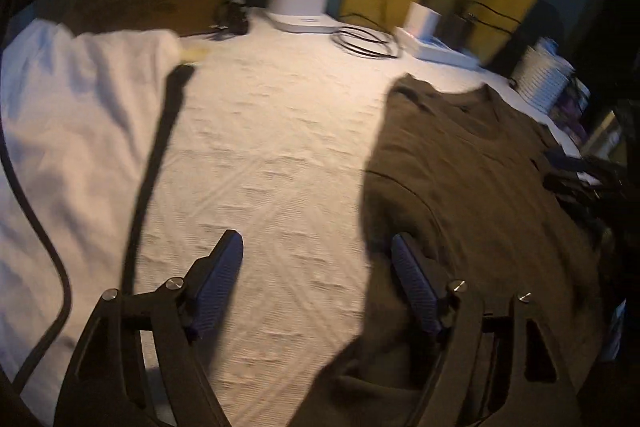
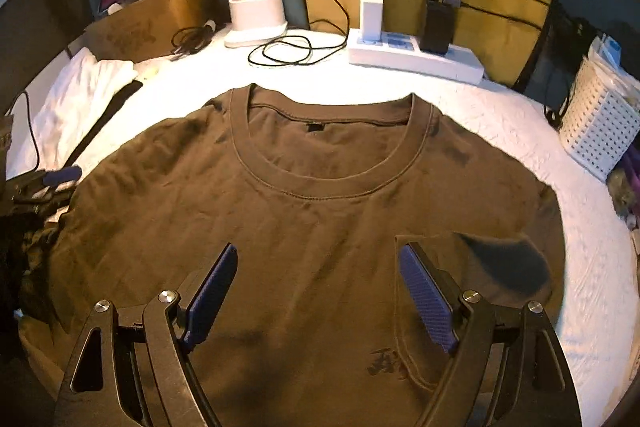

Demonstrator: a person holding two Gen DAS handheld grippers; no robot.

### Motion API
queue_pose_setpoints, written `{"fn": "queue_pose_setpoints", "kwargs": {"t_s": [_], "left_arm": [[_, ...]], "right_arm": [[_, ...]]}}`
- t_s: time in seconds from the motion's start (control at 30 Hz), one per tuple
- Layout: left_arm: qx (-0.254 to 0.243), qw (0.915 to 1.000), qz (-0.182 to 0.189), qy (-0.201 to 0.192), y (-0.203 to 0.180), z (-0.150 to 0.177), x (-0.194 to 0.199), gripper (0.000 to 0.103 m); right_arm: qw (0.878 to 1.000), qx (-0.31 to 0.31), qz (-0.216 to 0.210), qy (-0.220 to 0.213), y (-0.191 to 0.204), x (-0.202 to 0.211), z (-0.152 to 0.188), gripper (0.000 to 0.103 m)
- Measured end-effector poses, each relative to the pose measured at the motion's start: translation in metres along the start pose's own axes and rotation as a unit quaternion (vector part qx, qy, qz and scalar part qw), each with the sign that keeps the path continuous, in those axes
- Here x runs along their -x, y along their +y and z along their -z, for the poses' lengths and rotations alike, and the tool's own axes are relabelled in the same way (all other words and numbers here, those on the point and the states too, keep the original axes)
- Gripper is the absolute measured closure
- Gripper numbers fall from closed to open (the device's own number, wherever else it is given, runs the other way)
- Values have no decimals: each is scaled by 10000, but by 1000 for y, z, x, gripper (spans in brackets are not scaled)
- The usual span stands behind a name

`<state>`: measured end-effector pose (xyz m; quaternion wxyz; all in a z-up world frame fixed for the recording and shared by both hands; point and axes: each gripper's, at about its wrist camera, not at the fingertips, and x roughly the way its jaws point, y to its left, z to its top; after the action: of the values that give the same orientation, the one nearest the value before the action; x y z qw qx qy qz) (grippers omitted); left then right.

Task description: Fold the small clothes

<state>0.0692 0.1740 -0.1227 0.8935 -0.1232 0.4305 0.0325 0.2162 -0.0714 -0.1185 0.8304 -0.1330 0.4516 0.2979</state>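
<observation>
Black left gripper (image 1: 318,259) and right gripper (image 2: 318,269), ribbed blue pads (image 2: 212,297), silver screws (image 2: 168,295).

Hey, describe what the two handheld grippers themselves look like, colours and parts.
Both match: the left gripper and right gripper have black linkage arms with triangular cutouts, round silver pivot bolts, and long dark-blue ribbed pads on the two fingers. No cable on either is visible, and no hand or sleeve shows.

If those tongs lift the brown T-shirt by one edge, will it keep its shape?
Probably not. The brown T-shirt lies flat with soft wrinkles, so it would likely droop. One sleeve is already folded over, suggesting thin, light cloth that creases easily.
</observation>
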Motion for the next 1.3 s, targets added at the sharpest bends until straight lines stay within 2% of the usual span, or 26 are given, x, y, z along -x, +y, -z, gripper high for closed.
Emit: {"fn": "queue_pose_setpoints", "kwargs": {"t_s": [0.1, 0.23, 0.27, 0.3, 0.37, 0.4, 0.47, 0.57, 0.67, 0.77, 0.83, 0.87, 0.97, 1.1, 1.13, 1.17, 1.23, 1.3], "left_arm": [[-167, 9998, 48, -12, -14, 3, -1, 27], [-526, 9986, -77, 13, -36, 9, -3, 29], [-610, 9981, -127, 4, -41, 10, -3, 44], [-682, 9976, -137, 13, -46, 12, -3, 52], [-772, 9970, -49, 50, -53, 13, -2, 88], [-861, 9962, -55, 74, -58, 14, -2, 92], [-1007, 9943, -339, -18, -63, 13, 1, 101], [-833, 9927, -810, -322, -51, 7, 15, 101], [-757, 9820, -1569, -736, -36, 0, 33, 101], [-715, 9764, -1842, -872, -31, -3, 41, 101], [-909, 9601, -2391, -1128, -37, -2, 46, 101], [-882, 9575, -2486, -1171, -37, -2, 48, 101], [-215, 9692, -2259, -958, -7, -8, 49, 101], [440, 9854, -1589, -432, 29, 2, 43, 100], [576, 9886, -1363, -290, 33, 6, 39, 96], [657, 9906, -1185, -164, 34, 11, 35, 81], [643, 9931, -974, -63, 30, 20, 31, 59], [498, 9955, -798, -96, 16, 25, 32, 58]], "right_arm": [[9999, -111, 83, 70, -6, -2, 6, 18], [9994, -287, 146, 106, -18, -2, 18, 18], [9992, -354, 155, 106, -22, -2, 22, 18], [9991, -388, 158, 109, -24, -2, 24, 18], [9986, -490, 155, 115, -30, -3, 31, 18], [9985, -522, 144, 108, -32, -3, 34, 18], [9985, -536, 97, 7, -33, -2, 37, 18], [9985, -544, 44, -71, -34, 0, 40, 18], [9983, -566, -24, -149, -36, 1, 42, 18], [9979, -607, -94, -216, -38, 3, 43, 18], [9977, -623, -127, -247, -39, 4, 44, 18], [9976, -624, -141, -257, -39, 4, 45, 18], [9976, -621, -173, -267, -40, 4, 45, 18], [9973, -637, -209, -284, -40, 5, 45, 18], [9973, -643, -217, -288, -41, 5, 45, 18], [9973, -644, -218, -289, -41, 5, 45, 18], [9973, -643, -217, -286, -41, 6, 44, 18], [9973, -651, -194, -287, -41, 6, 44, 18]]}}
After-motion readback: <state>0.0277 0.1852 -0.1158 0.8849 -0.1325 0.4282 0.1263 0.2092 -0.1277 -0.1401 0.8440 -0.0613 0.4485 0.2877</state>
